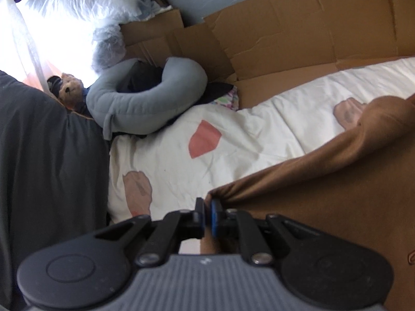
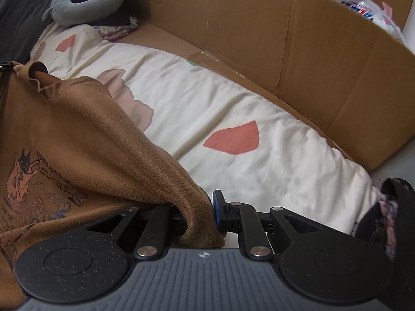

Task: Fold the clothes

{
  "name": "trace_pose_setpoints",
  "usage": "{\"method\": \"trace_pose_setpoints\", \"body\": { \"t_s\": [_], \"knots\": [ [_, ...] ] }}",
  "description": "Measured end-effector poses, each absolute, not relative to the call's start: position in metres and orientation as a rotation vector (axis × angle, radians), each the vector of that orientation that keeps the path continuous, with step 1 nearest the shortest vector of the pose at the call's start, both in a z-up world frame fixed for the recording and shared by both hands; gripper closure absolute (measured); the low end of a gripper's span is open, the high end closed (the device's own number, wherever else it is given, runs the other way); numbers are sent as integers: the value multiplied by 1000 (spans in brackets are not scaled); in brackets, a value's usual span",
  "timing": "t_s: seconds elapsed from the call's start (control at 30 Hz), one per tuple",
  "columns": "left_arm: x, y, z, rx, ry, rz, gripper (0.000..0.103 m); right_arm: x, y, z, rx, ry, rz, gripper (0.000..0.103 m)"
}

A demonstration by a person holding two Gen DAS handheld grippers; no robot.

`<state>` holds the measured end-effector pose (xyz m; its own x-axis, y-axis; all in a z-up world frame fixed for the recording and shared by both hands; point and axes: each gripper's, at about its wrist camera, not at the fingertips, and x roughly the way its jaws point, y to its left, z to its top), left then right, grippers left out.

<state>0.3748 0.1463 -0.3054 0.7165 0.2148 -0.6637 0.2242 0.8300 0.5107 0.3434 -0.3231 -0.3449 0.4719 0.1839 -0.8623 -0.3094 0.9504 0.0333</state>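
Brown shirt [image 2: 77,134] held up over bed [image 2: 207,98] near its front edge, one corner pinched in left tool [image 1: 207,207], other bunched in clamped right tool [image 2: 205,207]. No fold seen completed; laying flat and folding judged outstanding.

Garment [image 2: 77,134] on quilt [image 2: 207,98], cardboard wall [image 2: 259,39] behind, neck pillow [image 2: 85,2] at far end.
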Motion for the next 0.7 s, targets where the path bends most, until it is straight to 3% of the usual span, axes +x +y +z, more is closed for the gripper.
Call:
{"method": "trace_pose_setpoints", "body": {
  "t_s": [0.13,0.27,0.7],
  "knots": [
    [380,148,-328,596,828,14,98,345,-328,-363,-88,1055,284,65],
    [373,151,-349,587,856,24,98,332,-339,-365,-47,1059,267,57],
    [347,165,-376,526,877,52,97,286,-349,-353,-67,1070,284,57]
  ]
}}
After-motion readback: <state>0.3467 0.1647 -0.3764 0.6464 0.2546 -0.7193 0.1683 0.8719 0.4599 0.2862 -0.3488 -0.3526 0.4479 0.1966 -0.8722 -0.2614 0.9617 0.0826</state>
